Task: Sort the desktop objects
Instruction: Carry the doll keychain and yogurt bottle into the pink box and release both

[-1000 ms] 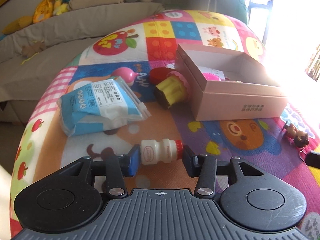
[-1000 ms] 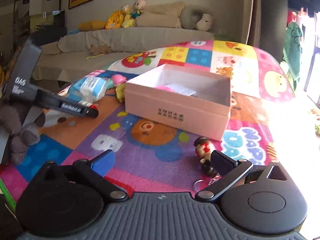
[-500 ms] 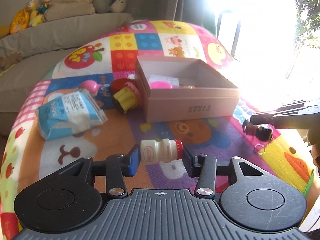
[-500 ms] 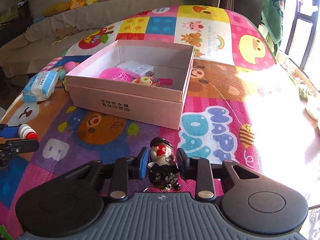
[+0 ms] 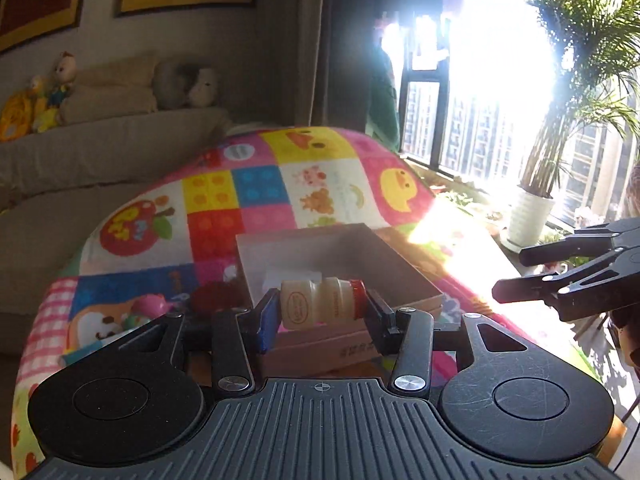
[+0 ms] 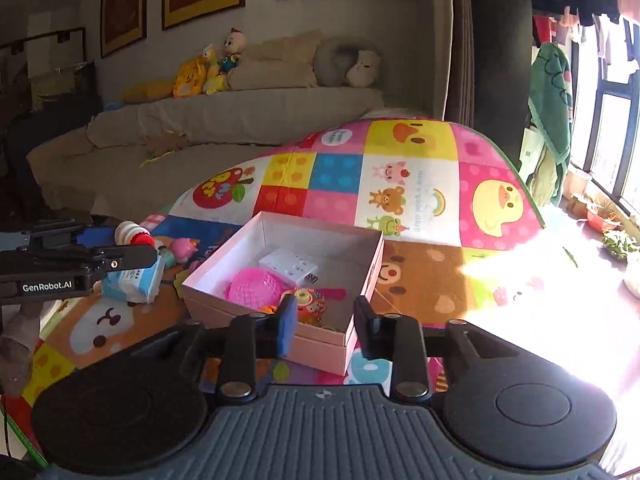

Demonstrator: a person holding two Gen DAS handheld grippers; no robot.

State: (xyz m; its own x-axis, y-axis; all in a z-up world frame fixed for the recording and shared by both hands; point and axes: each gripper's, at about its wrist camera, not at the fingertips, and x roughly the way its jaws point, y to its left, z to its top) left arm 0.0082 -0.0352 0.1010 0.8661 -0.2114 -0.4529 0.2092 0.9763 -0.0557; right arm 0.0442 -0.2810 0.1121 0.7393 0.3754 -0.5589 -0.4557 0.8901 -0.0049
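My left gripper [image 5: 320, 314] is shut on a small white yogurt bottle with a red cap [image 5: 318, 306], held sideways in the air in front of the pink box [image 5: 344, 348]. In the right wrist view the same bottle [image 6: 130, 234] shows at the left, above the mat. My right gripper [image 6: 324, 326] is open and empty, above the near corner of the pink box [image 6: 320, 350]. The box holds a pink basket [image 6: 250, 288], a white power strip [image 6: 288, 266] and a small colourful toy [image 6: 310, 304]. The doll keychain is not in view.
A blue-white tissue pack [image 6: 134, 280], a pink toy [image 6: 182, 248] and a red object [image 5: 212, 298] lie on the colourful mat [image 6: 416, 200] left of the box. A sofa with plush toys [image 6: 224, 64] stands behind. A potted plant [image 5: 532, 208] and window are at the right.
The left gripper lifted the yogurt bottle up and toward the box. The right gripper, shut on the doll keychain half a second ago, is now open and empty over the box.
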